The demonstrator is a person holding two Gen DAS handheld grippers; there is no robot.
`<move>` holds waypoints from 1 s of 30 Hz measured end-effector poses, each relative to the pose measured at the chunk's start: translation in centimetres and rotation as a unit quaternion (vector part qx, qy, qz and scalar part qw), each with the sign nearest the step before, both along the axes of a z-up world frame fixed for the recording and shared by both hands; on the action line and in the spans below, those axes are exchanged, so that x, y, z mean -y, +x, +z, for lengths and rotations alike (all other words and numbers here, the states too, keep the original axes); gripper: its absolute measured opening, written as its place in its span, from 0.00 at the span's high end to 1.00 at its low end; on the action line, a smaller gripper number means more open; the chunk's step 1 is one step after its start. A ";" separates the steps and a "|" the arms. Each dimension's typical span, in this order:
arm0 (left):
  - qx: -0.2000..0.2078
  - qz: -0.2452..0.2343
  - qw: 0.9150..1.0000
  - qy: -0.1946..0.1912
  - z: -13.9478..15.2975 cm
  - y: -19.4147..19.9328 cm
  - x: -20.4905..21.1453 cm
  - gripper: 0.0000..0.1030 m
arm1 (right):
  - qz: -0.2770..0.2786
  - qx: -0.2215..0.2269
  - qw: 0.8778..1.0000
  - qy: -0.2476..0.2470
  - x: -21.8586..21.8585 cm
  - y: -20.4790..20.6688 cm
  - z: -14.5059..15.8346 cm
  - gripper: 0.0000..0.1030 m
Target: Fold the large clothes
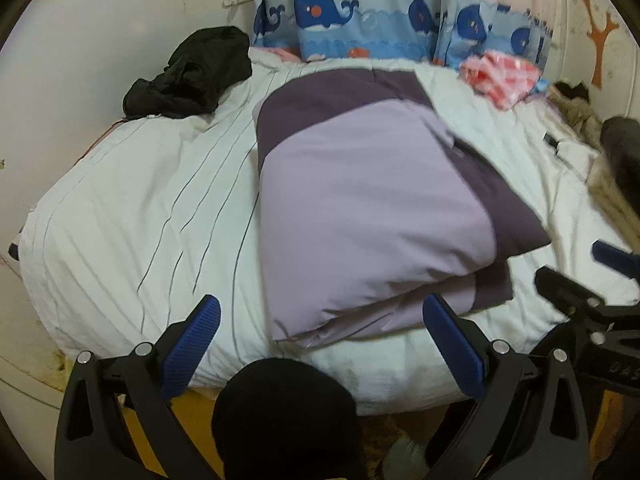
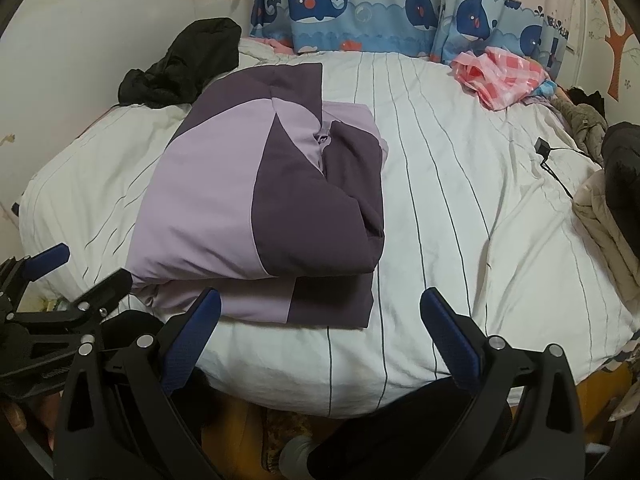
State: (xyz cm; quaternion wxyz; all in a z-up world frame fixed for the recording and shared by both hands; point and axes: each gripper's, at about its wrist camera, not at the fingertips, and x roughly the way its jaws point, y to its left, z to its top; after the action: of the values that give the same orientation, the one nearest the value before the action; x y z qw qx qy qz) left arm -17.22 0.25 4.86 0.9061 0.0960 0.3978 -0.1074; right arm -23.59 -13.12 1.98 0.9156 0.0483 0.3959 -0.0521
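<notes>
While both tools were held apart and empty, the folded garment was seen lying lengthwise ahead on the bed, nearer the left tool than the right tool.

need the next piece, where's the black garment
The black garment lies bunched at the bed's far left corner, beside the whale curtain, behind the folded purple jacket.

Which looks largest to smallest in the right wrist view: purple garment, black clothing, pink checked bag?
1. purple garment, though nearest the camera.
2. black clothing.
3. pink checked bag.
The last two look close; ranking unsure.
</notes>
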 end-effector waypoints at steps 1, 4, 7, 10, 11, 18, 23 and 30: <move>0.002 0.001 1.000 0.006 -0.1 0.0 0.1 0.06 | 0.000 0.000 1.000 0.001 0.0 0.0 -0.1 0.07; 0.004 0.000 1.000 0.006 -0.1 -0.2 0.3 0.06 | 0.000 -0.001 1.000 0.004 0.0 0.1 -0.1 0.07; 0.011 0.001 1.000 0.009 0.0 -0.4 0.4 0.06 | -0.001 -0.002 1.000 0.007 0.1 0.1 -0.3 0.07; 0.013 0.003 1.000 0.008 0.1 -0.5 0.4 0.06 | -0.001 -0.005 1.000 0.010 0.1 0.2 -0.5 0.07; 0.013 0.003 1.000 0.008 0.1 -0.5 0.4 0.06 | 0.000 -0.005 1.000 0.011 0.1 0.2 -0.5 0.07; 0.016 0.009 1.000 0.002 0.2 -0.5 0.3 0.06 | 0.005 -0.008 1.000 0.015 0.0 0.2 -0.8 0.07; 0.019 0.012 1.000 0.000 0.4 -0.7 0.3 0.06 | 0.006 -0.009 1.000 0.016 -0.1 0.2 -0.9 0.07; 0.020 0.010 1.000 0.001 0.4 -0.7 0.3 0.06 | 0.008 -0.010 1.000 0.019 -0.2 0.3 -1.0 0.07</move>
State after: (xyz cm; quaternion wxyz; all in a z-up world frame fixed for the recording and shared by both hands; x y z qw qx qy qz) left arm -17.90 -0.06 5.30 0.9150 0.0951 0.3802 -0.0963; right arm -23.28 -12.94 0.95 0.9108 0.0622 0.4065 -0.0374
